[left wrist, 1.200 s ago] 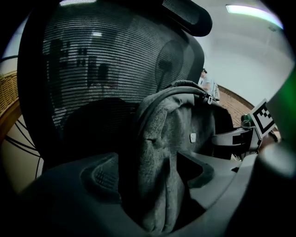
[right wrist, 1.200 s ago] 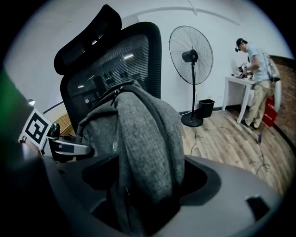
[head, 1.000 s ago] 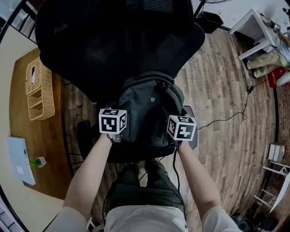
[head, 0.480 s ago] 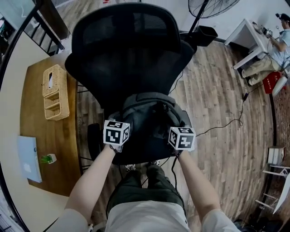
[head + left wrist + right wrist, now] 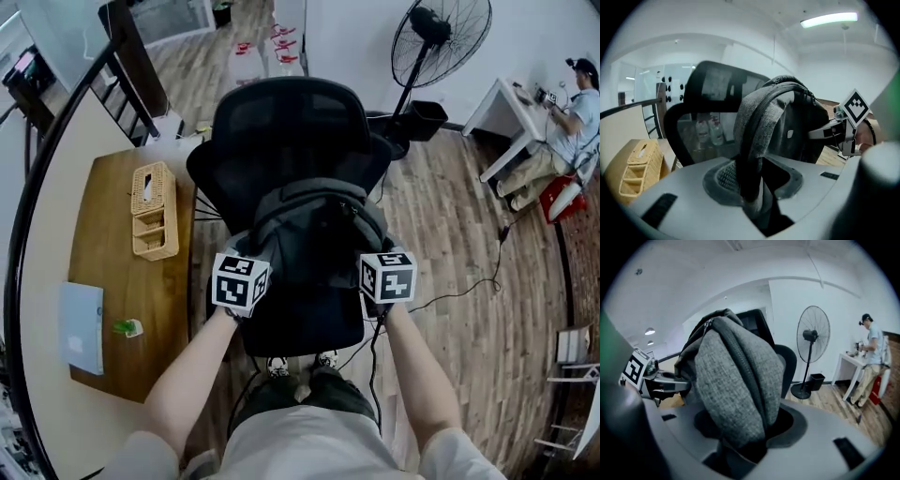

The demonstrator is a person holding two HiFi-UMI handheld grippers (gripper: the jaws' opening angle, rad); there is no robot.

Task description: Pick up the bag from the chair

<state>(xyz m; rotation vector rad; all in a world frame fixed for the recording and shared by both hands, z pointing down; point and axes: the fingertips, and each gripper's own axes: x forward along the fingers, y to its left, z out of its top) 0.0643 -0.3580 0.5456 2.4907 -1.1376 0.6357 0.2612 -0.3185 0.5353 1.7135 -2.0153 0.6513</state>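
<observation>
"So, which part of the job is this?"

"The lifting part, I think. The grey bag (image 5: 314, 234) is up in front of the black chair (image 5: 281, 131), between the two grippers. I can see bare seat under it. It looks like it is off the seat, but I can't be sure its bottom is clear."

"What comes next?"

"My guess is to bring the bag up and back toward the person, away from the chair back. Both sides should go up together, or the bag will tip. A loose strap could catch on the chair too."

"What are the jaws doing on the left gripper (image 5: 751, 185)?"

"They are squeezed on the bag's left side. A fold of grey cloth fills the small gap between them."

"And the right gripper (image 5: 740, 432)?"

"Same thing on the other side. Its jaws are nearly together and pinch a thick fold of the bag with a zip running down it. Neither one is empty."

"Is anything else close?"

"A wooden table (image 5: 122, 281) with a basket (image 5: 155, 211) is off to the left. A fan (image 5: 441, 37) stands behind the chair. None of them touch the bag."
</observation>
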